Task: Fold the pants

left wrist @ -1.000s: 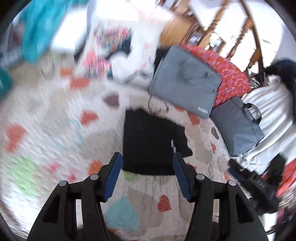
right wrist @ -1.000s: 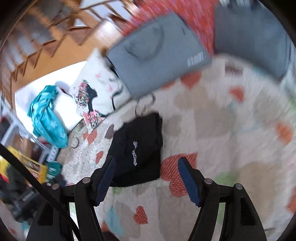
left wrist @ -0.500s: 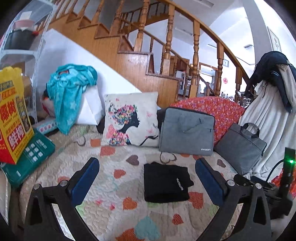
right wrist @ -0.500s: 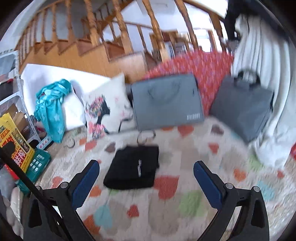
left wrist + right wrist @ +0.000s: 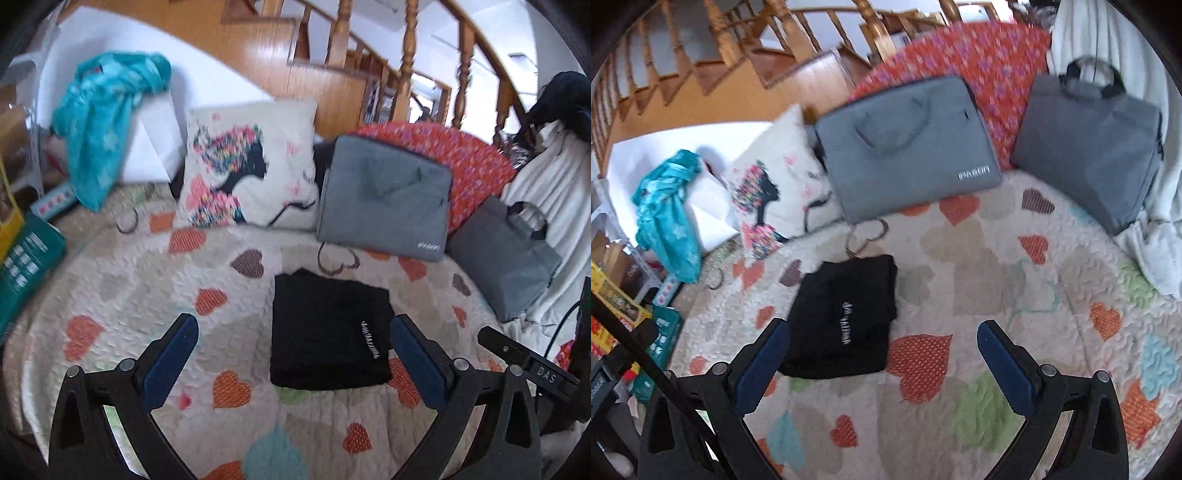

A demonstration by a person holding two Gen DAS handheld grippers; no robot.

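Observation:
The black pants (image 5: 328, 328) lie folded into a compact rectangle on the heart-patterned quilt (image 5: 147, 295), with white lettering facing up. My left gripper (image 5: 293, 325) is open and empty, held above the quilt with the pants seen between its blue pads. In the right wrist view the pants (image 5: 846, 317) lie ahead to the left. My right gripper (image 5: 882, 332) is open and empty, its left pad over the near corner of the pants in view.
A white cushion with a floral silhouette (image 5: 247, 166), a grey laptop bag (image 5: 384, 195) and a second grey bag (image 5: 506, 262) lean at the back. A teal cloth (image 5: 103, 114) hangs at the left. Boxes (image 5: 22, 258) stand at the far left. White fabric (image 5: 1156, 236) is at the right.
Both grippers opened wide and pulled back from the folded pants, tilted up toward the staircase, then tipped down again toward the quilt. The pants stayed put.

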